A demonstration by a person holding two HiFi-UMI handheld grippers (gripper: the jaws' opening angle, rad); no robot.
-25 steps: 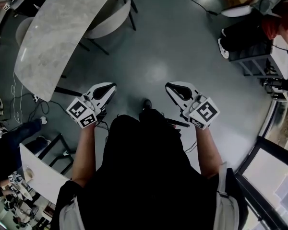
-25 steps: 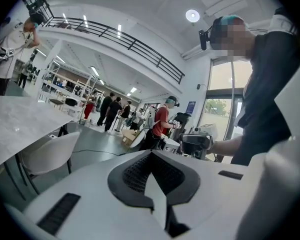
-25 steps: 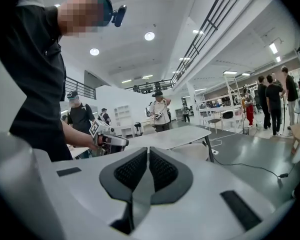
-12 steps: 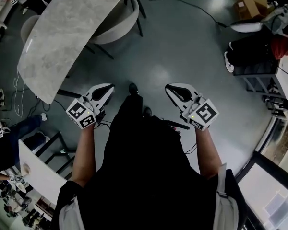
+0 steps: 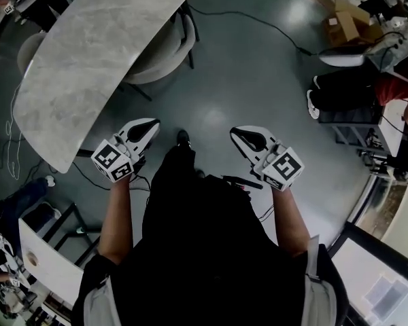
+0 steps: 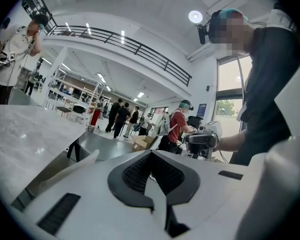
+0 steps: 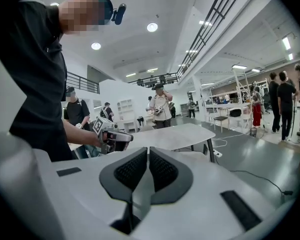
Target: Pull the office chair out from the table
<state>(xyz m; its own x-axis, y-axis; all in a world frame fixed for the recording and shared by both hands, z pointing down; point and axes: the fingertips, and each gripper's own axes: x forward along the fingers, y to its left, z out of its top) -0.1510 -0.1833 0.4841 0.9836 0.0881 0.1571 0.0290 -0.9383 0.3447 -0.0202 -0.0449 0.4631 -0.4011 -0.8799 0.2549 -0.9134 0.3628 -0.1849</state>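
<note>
The marble-topped table (image 5: 88, 53) stands at the upper left of the head view. A pale shell chair (image 5: 166, 49) is tucked under its right side. My left gripper (image 5: 147, 128) and right gripper (image 5: 241, 138) hover over the bare floor, short of the table, both shut and empty. In the left gripper view the shut left gripper (image 6: 151, 159) points past the table (image 6: 20, 134) and the chair's pale back (image 6: 65, 166). The right gripper view looks over the shut right gripper (image 7: 147, 156) to the table (image 7: 175, 134), with the left gripper (image 7: 112, 136) at its left.
A black cable (image 5: 258, 22) runs across the floor beyond the chair. Cardboard boxes (image 5: 347, 12) and a seated person (image 5: 340, 90) are at the right. A second chair (image 5: 28, 46) sits at the table's far side. A white desk (image 5: 47, 257) is at the lower left.
I have walked closer to the table, which now lies lower and nearer in the head view. Both grippers came along with me, still shut and level.
</note>
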